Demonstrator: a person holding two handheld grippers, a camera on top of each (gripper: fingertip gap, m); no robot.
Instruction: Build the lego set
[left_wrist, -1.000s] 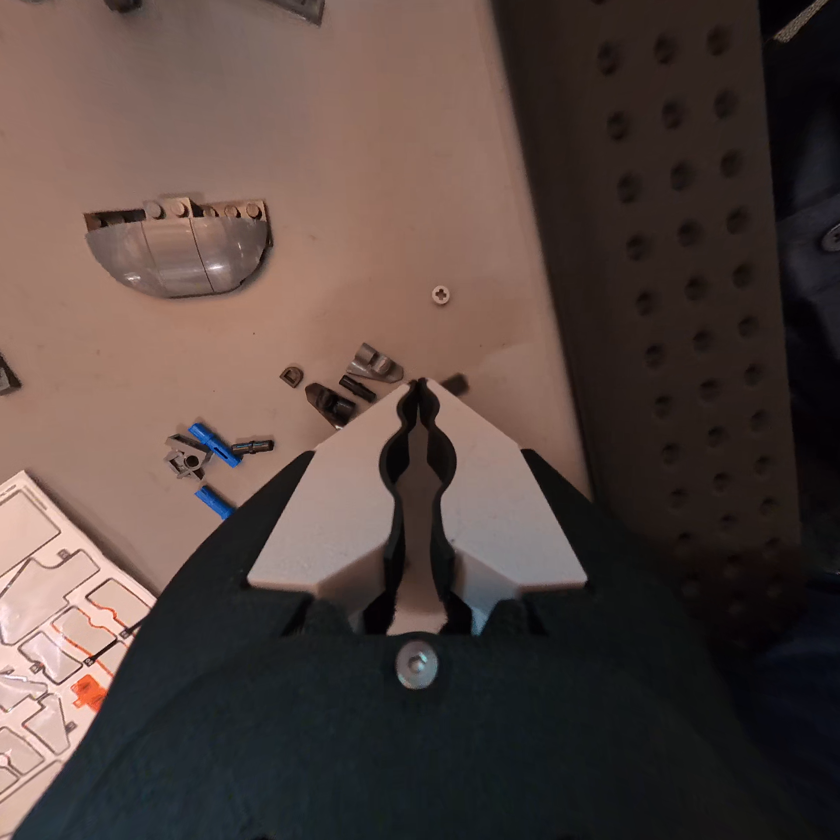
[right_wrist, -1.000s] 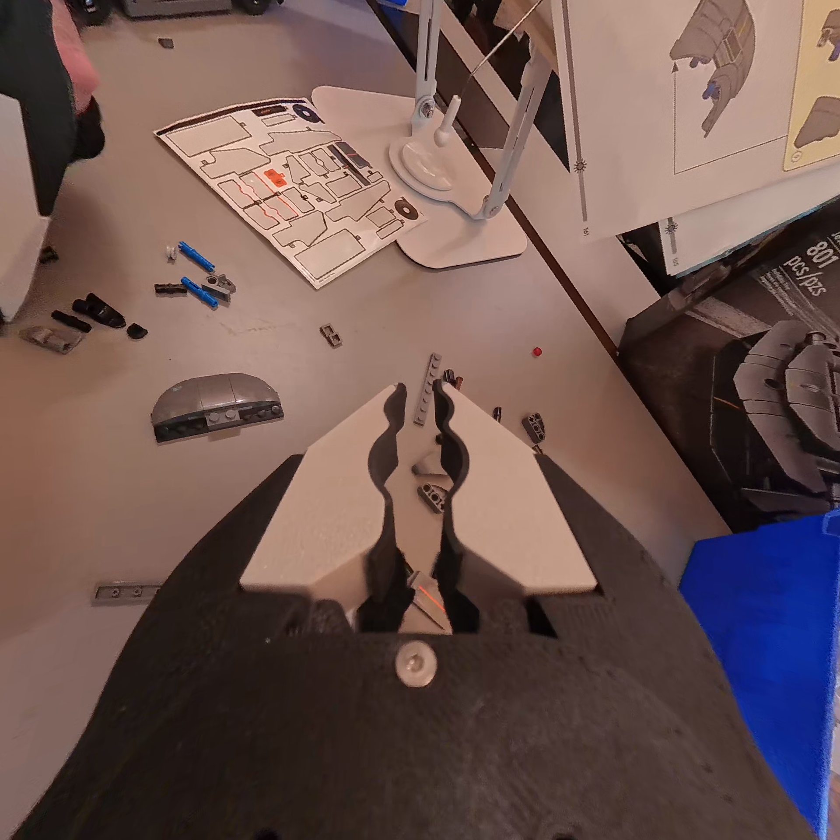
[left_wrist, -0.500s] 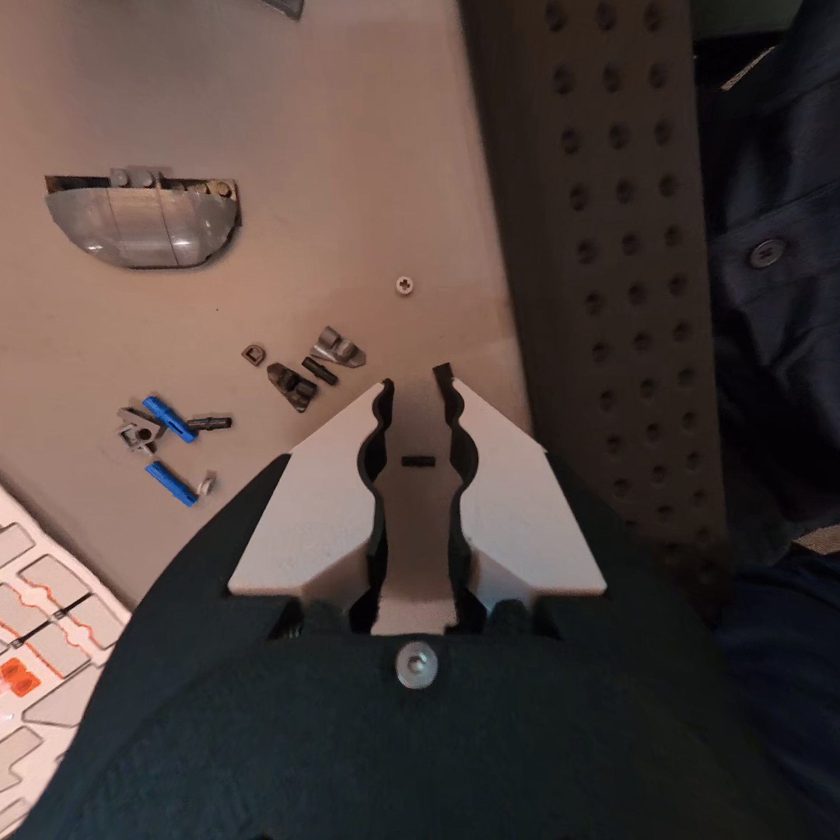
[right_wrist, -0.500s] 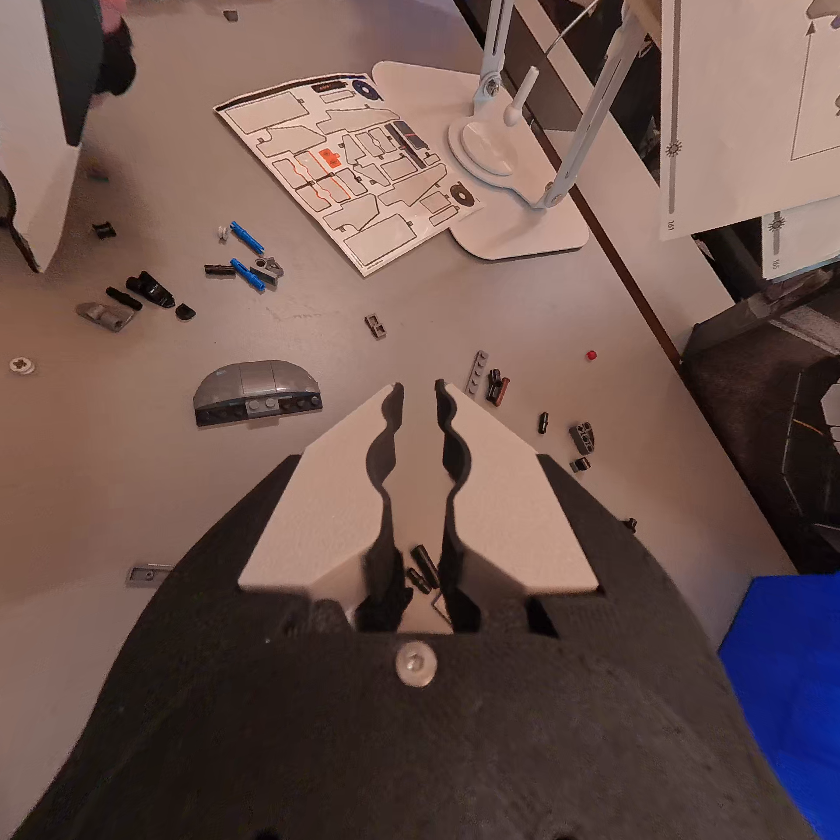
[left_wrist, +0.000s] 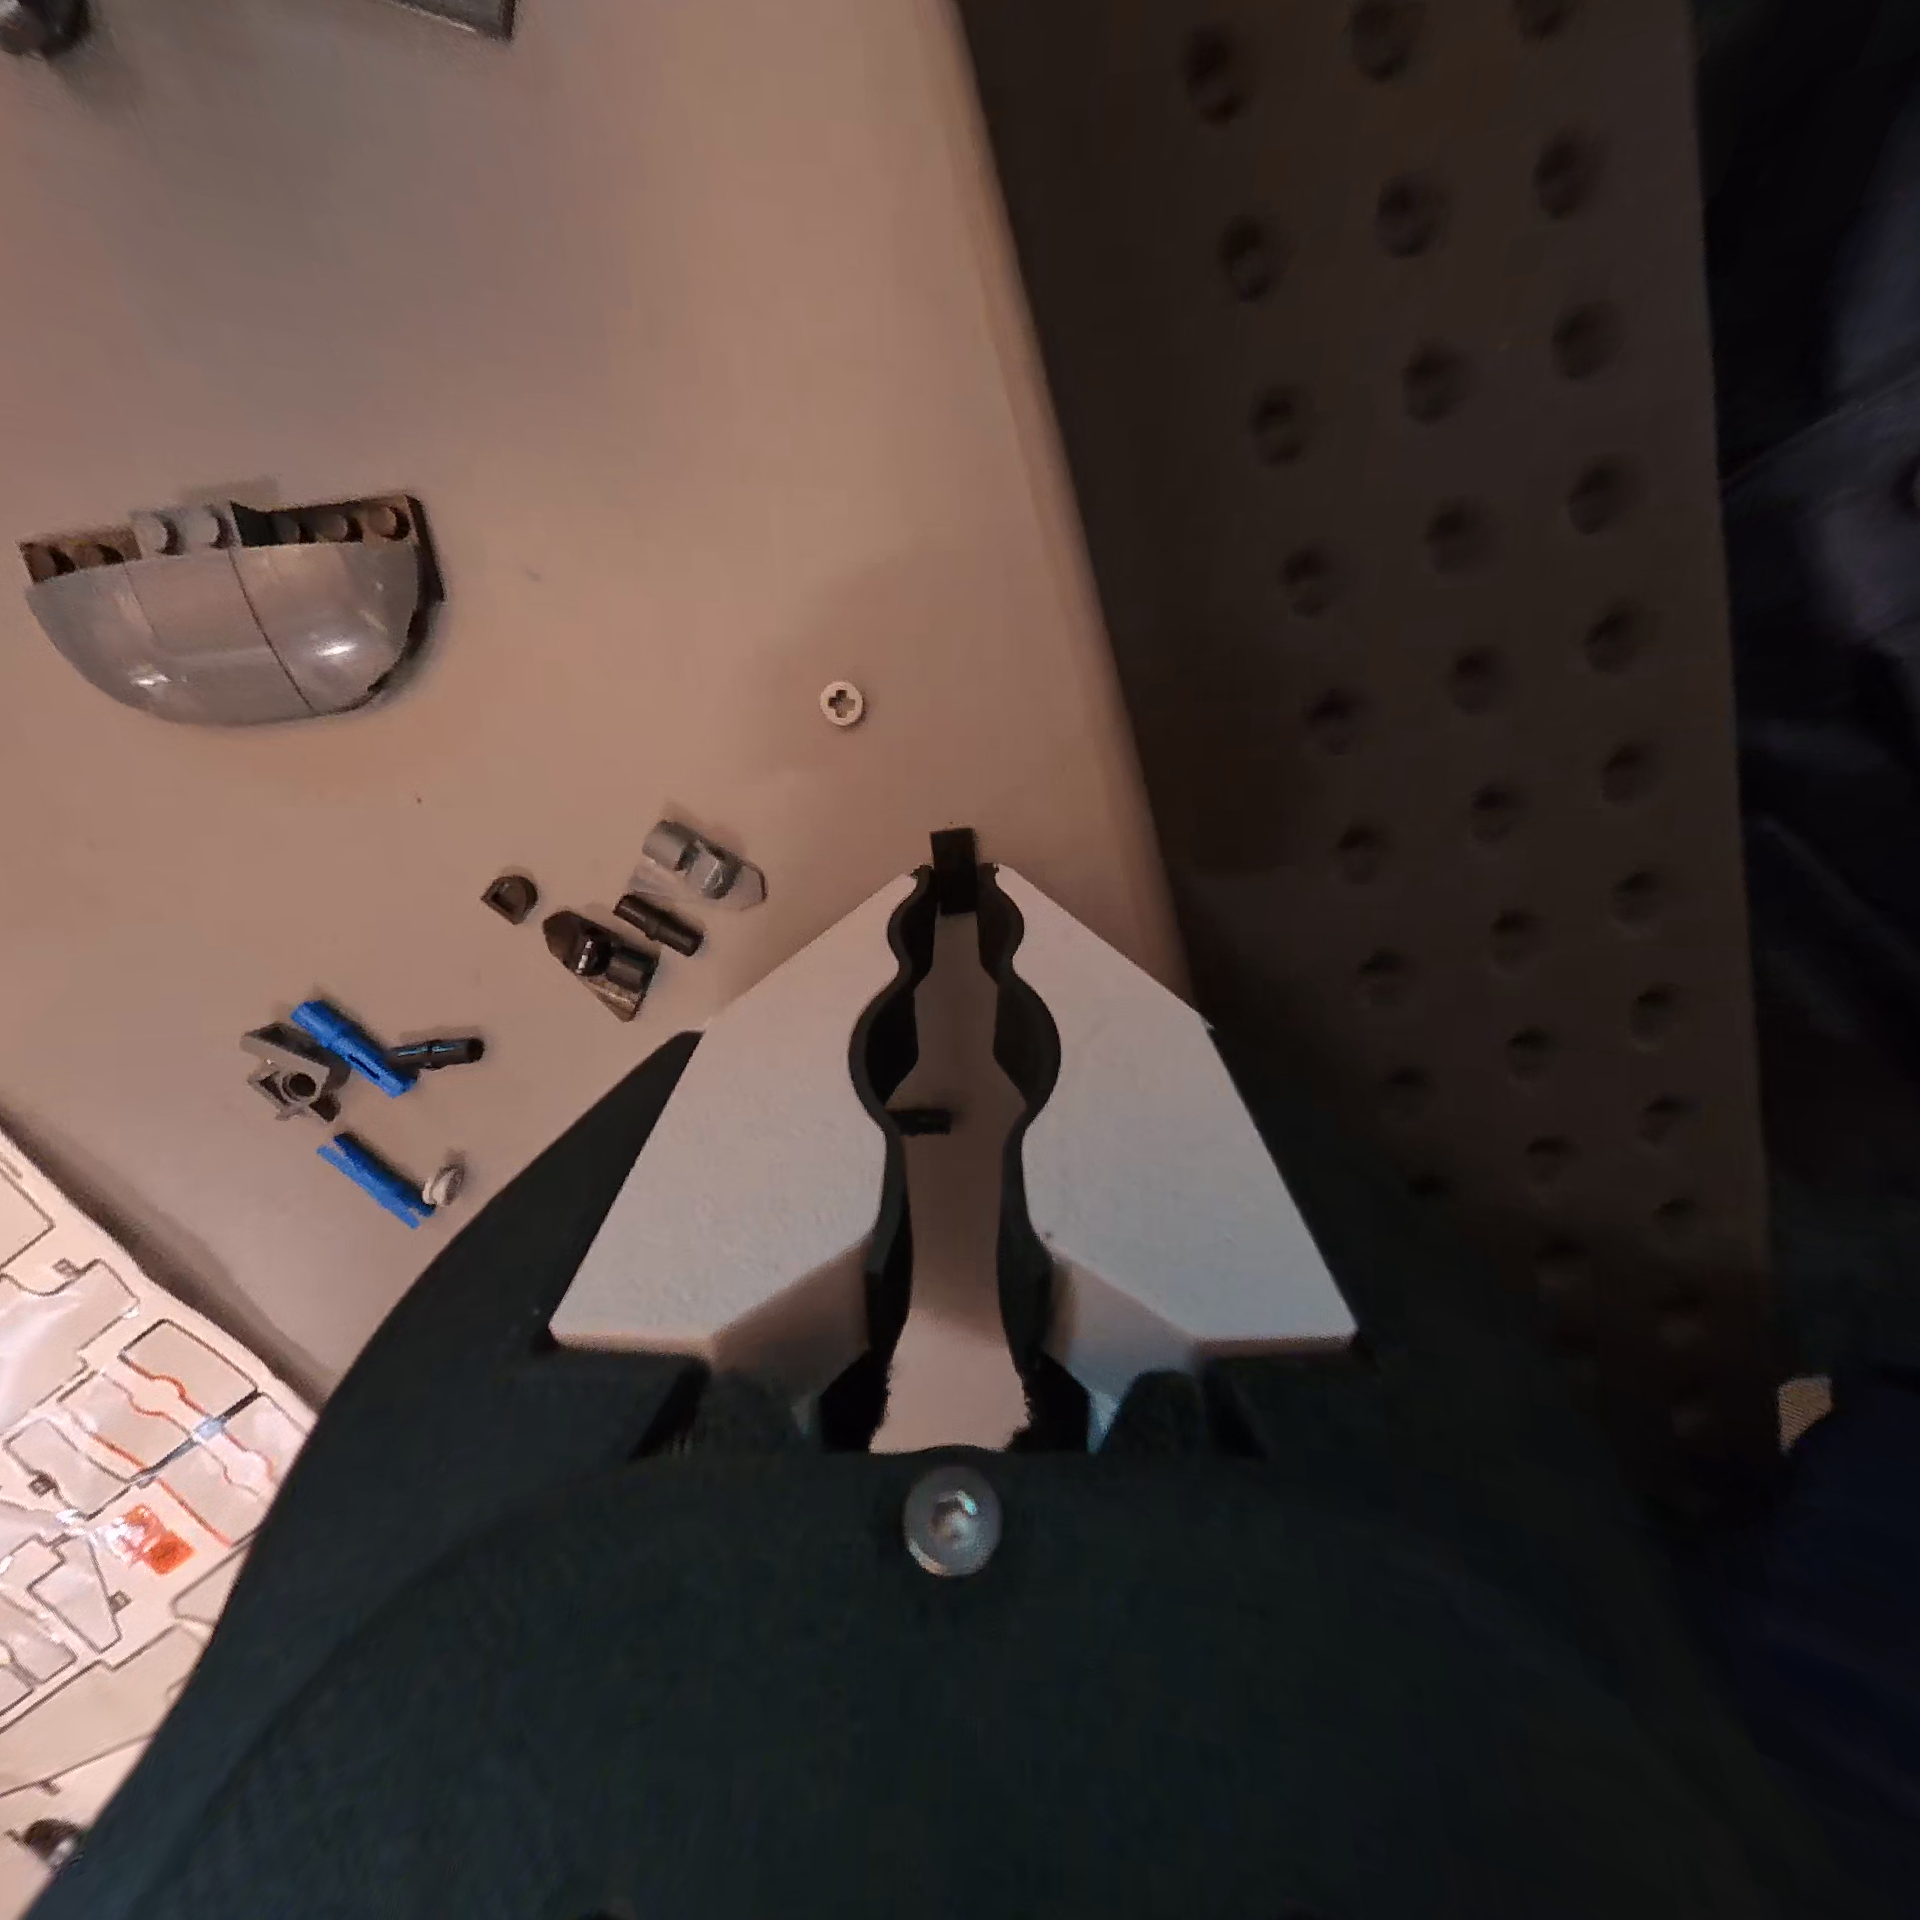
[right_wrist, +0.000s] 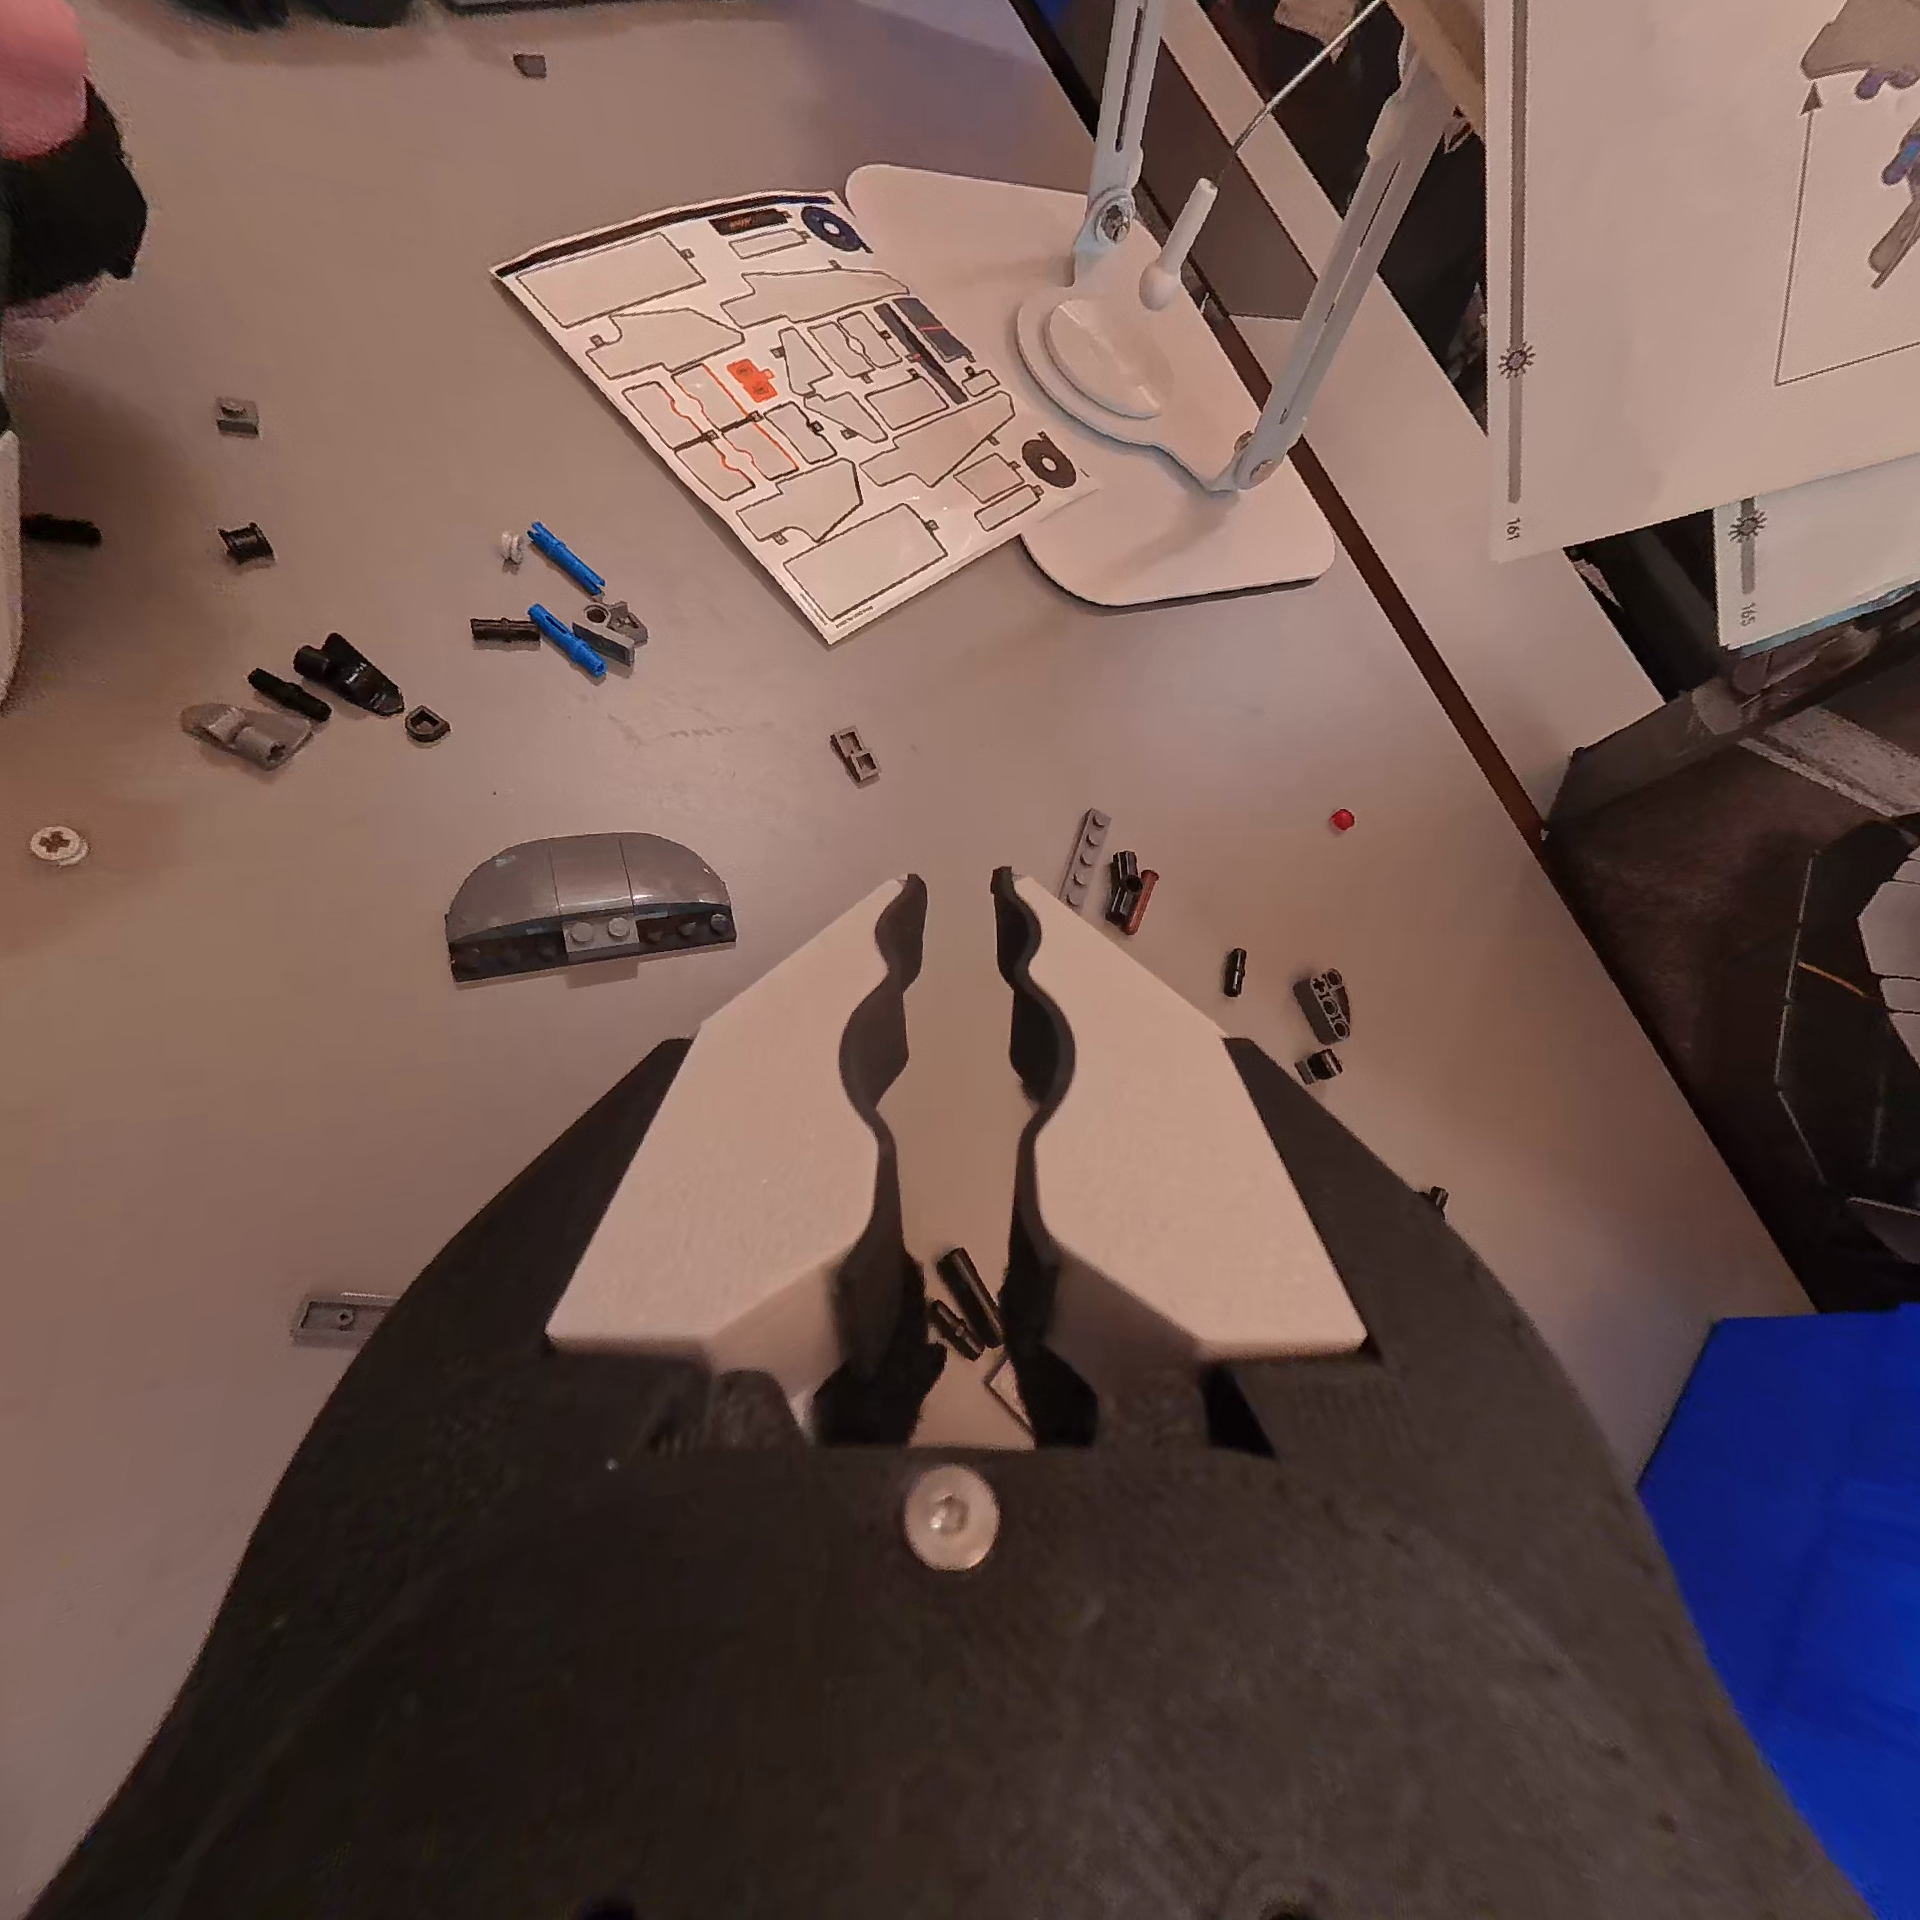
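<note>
The left gripper (left_wrist: 954, 873) pinches a small black peg (left_wrist: 952, 858) at its fingertips, above the table (left_wrist: 623, 312). The peg looks light, rigid, slippery; a mid-length hold seems safest. The right gripper (right_wrist: 952, 883) stands narrowly parted, empty.

**Hobby workbench for brick building**

Grey table (right_wrist: 1039, 727) strewn with small bricks. Ahead-left of the right tongs, a half-built grey curved assembly (right_wrist: 590, 902); farther ahead, a sticker sheet (right_wrist: 800, 405) beside a white stand (right_wrist: 1174, 416). Instruction pages (right_wrist: 1683, 260) hanging far right, dark set box (right_wrist: 1714, 935) below.
</note>
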